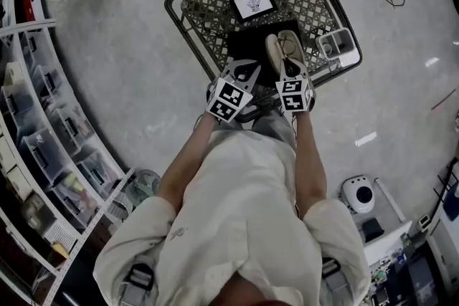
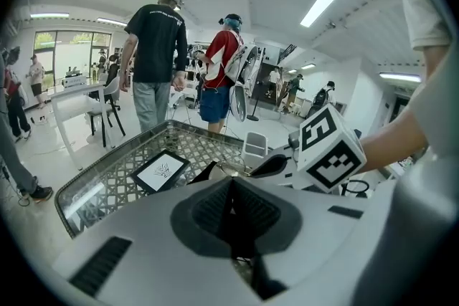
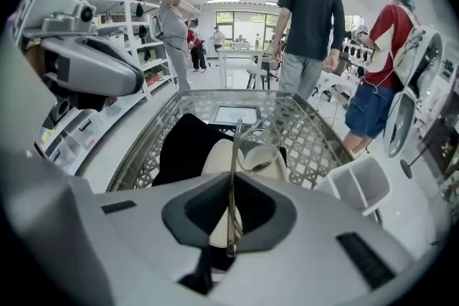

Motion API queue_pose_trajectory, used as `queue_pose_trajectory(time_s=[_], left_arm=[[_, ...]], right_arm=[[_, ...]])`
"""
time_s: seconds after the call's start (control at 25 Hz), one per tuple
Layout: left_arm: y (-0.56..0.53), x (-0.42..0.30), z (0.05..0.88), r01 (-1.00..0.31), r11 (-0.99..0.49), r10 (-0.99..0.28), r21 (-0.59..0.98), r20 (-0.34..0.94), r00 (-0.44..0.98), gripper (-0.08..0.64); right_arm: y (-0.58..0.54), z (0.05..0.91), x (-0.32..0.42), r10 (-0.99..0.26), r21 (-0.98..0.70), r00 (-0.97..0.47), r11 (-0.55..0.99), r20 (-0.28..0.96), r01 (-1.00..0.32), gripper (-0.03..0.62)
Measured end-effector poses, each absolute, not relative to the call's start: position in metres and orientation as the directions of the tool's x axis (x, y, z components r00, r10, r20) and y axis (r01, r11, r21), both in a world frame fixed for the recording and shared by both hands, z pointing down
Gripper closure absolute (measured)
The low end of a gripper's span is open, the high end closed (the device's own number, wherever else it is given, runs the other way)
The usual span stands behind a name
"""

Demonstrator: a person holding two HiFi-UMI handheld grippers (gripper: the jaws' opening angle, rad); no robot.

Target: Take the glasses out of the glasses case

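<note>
Nearest, the right gripper [image 3: 233, 179] had its fingers closed narrow on the glasses [image 3: 259, 156]. They pinched one thin metal temple arm, which ran straight down the slot between the two fingers. The front of the glasses stuck out past the fingertips, over the open, cream-lined glasses case [image 3: 217, 158]. Whether the frame touched the case lining could not be told.

Just beside it, the left gripper [image 2: 231, 180] had its fingers pressed together, and nothing could be made out between them. Its tips pointed down at the near left of the case, on the edge of a black cloth [image 1: 244, 44]. From the head view the two grippers sat side by side, their marker cubes close together and the case just ahead of them.

The case lay on the black cloth, which was spread on a glass tabletop [image 1: 204, 14] with a metal lattice under it. Beyond the cloth lay a dark-framed card [image 1: 252, 3] with a white face and a small emblem. A small white bin [image 1: 336, 44] stood at the tabletop's right edge, near the case.

Past the far edge two people stood on the pale floor, one in a dark shirt [image 3: 310, 7] and one in a red top [image 3: 387, 36].
</note>
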State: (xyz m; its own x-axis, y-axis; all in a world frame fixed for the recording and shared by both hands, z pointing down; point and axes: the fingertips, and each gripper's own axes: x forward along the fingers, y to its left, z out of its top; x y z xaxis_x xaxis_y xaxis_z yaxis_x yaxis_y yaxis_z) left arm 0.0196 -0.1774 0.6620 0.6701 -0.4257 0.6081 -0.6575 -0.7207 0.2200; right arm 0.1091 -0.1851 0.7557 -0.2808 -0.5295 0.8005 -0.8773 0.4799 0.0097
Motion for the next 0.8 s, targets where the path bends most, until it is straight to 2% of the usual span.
queue_pose_trajectory(time_s=[0.8], left_arm=[[-0.174,0.02,0.594,-0.563,-0.807,-0.427,0.179,0.482,0.765,0.546]], right_arm=[[-0.173,0.627,0.11,-0.746,0.12,-0.21,0.362,0.632,-0.924,0.566]])
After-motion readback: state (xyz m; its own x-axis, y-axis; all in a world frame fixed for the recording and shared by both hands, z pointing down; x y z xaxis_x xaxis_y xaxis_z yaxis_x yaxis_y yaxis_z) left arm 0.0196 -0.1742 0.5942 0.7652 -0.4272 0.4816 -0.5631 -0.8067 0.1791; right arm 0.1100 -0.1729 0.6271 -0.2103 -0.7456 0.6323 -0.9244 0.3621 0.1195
